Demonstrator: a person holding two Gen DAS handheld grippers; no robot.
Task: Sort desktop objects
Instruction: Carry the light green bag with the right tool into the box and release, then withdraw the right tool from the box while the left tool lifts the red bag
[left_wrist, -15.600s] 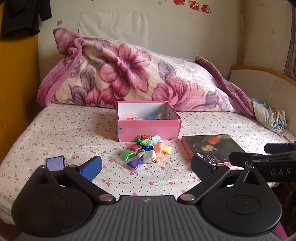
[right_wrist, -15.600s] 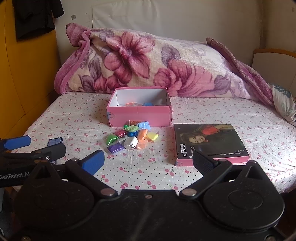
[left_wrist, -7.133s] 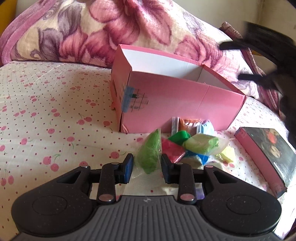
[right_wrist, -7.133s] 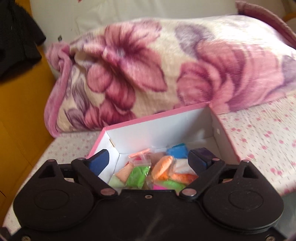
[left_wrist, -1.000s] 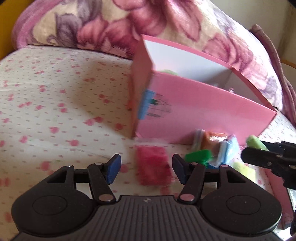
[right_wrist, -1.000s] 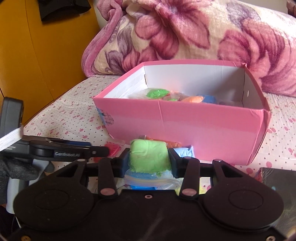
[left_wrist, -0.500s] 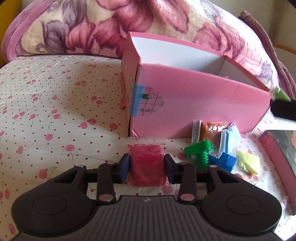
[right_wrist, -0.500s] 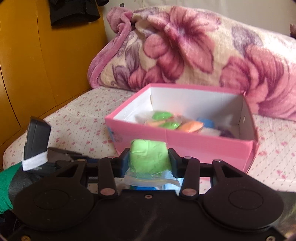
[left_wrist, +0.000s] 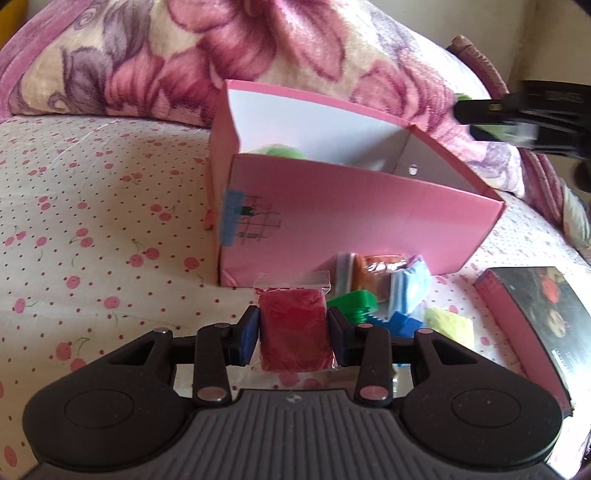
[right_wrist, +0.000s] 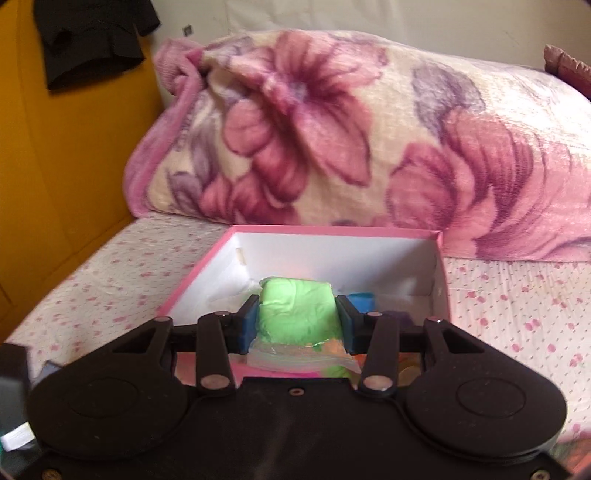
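My left gripper (left_wrist: 293, 334) is shut on a red clay bag (left_wrist: 293, 332), held just above the bed in front of the pink box (left_wrist: 369, 229). Beside it on the sheet lie a green toy screw (left_wrist: 352, 302), an orange bag (left_wrist: 378, 271), a light blue bag (left_wrist: 412, 286), a blue piece (left_wrist: 404, 325) and a yellow bag (left_wrist: 448, 325). My right gripper (right_wrist: 297, 319) is shut on a light green clay bag (right_wrist: 297, 312), held over the open pink box (right_wrist: 343, 258), which holds several bags. The right gripper also shows at the upper right of the left wrist view (left_wrist: 517, 114).
A dark book with a pink spine (left_wrist: 535, 325) lies right of the loose pile. A folded floral blanket (right_wrist: 351, 129) lies behind the box. An orange wardrobe (right_wrist: 74, 166) stands to the left. The bed has a cherry-print sheet (left_wrist: 92, 221).
My left gripper has closed on the red bag and lifted it slightly. My right gripper has carried the light green bag up and forward, from in front of the box to over its opening.
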